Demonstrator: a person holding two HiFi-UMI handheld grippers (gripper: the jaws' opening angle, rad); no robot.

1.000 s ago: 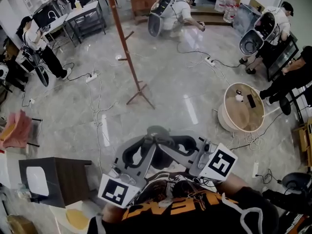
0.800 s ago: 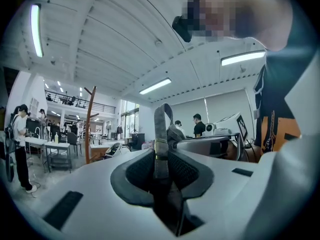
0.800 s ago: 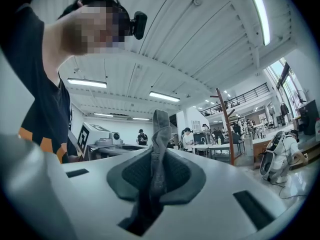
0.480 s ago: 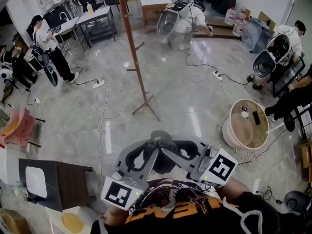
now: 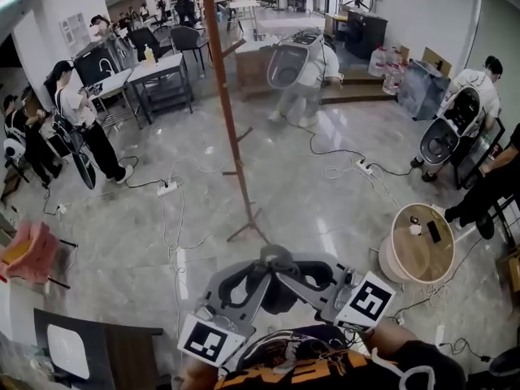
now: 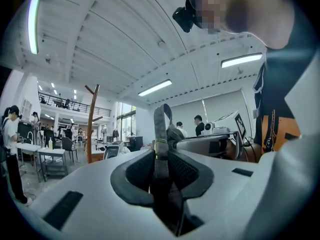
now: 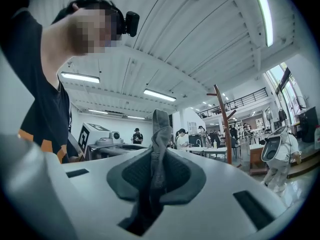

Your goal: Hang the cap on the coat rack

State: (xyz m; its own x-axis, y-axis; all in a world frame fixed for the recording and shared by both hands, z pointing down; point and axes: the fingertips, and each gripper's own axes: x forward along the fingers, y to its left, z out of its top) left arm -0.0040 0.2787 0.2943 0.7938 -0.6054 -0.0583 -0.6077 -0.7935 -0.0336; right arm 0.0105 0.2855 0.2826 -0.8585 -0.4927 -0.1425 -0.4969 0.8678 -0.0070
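Note:
A grey cap (image 5: 278, 288) hangs between both grippers, low in the head view, in front of the person's chest. My left gripper (image 5: 258, 271) is shut on the cap's back strap (image 6: 159, 134), which has a small brass buckle. My right gripper (image 7: 159, 168) is shut on a fold of the cap's grey cloth (image 7: 160, 134). The coat rack (image 5: 227, 120), a tall brown wooden pole with short pegs and splayed feet, stands on the floor just beyond the grippers. It also shows as the coat rack (image 6: 91, 126) at the left and the coat rack (image 7: 223, 126) at the right.
Cables and power strips (image 5: 168, 188) trail over the glossy floor around the rack. A round wooden table (image 5: 420, 253) stands at the right, a dark side table (image 5: 114, 356) at lower left. Several people work at desks (image 5: 158, 75) and along the room's edges.
The head view has tilted up and moved forward: the coat rack's feet now lie much closer to the grippers. Both grippers keep their hold on the cap.

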